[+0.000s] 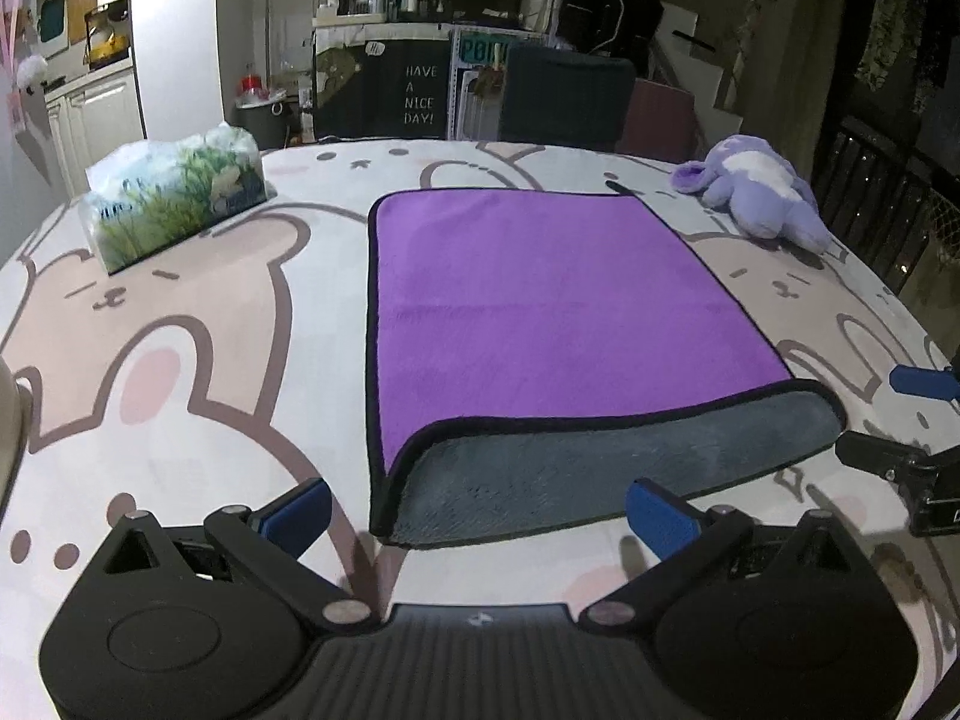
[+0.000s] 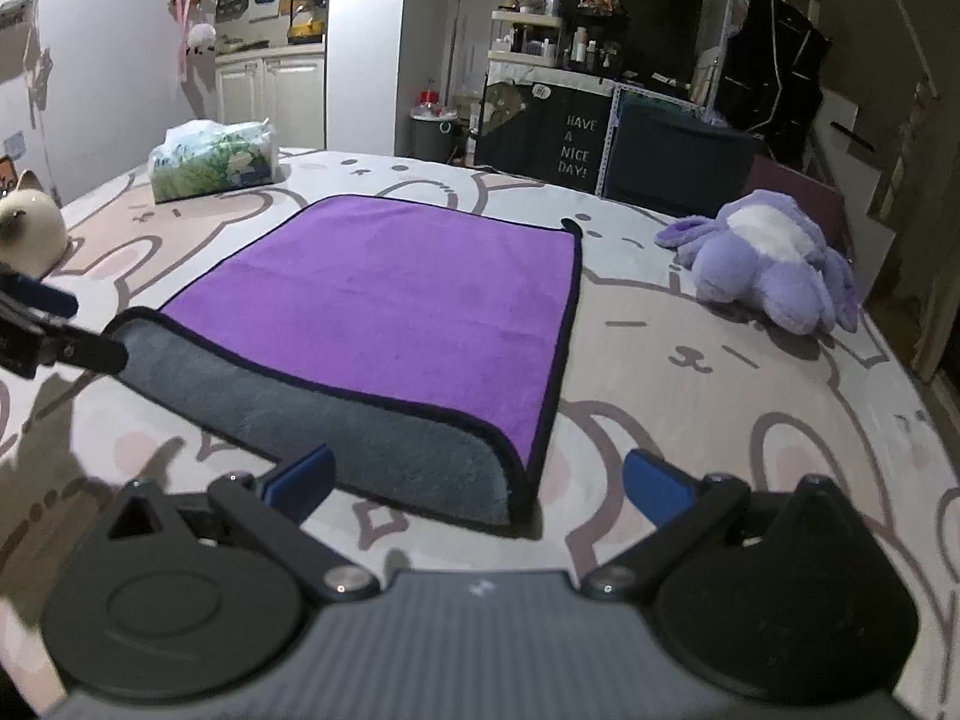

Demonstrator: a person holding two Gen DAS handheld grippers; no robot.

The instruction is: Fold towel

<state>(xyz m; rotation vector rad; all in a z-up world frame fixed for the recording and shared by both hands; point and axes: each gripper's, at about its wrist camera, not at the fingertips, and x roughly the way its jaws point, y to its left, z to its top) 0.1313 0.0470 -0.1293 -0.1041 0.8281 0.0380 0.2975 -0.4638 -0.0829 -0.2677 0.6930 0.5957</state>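
A purple towel [image 1: 540,294] with a black hem lies folded on the table, its grey underside [image 1: 576,468] showing along the near edge. My left gripper [image 1: 480,516] is open and empty, just short of the towel's near left corner. My right gripper [image 2: 480,486] is open and empty at the near right corner; the towel [image 2: 408,300] and its grey strip [image 2: 360,426] lie ahead of it. The right gripper also shows at the right edge of the left wrist view [image 1: 912,420], and the left gripper at the left edge of the right wrist view [image 2: 54,330].
A tissue pack [image 1: 174,192] lies at the far left of the table and a purple plush toy [image 1: 762,192] at the far right. A cream cat figure [image 2: 30,228] sits at the left edge. The cartoon-print tablecloth [image 1: 180,360] covers the table. A dark chair [image 1: 567,96] stands behind.
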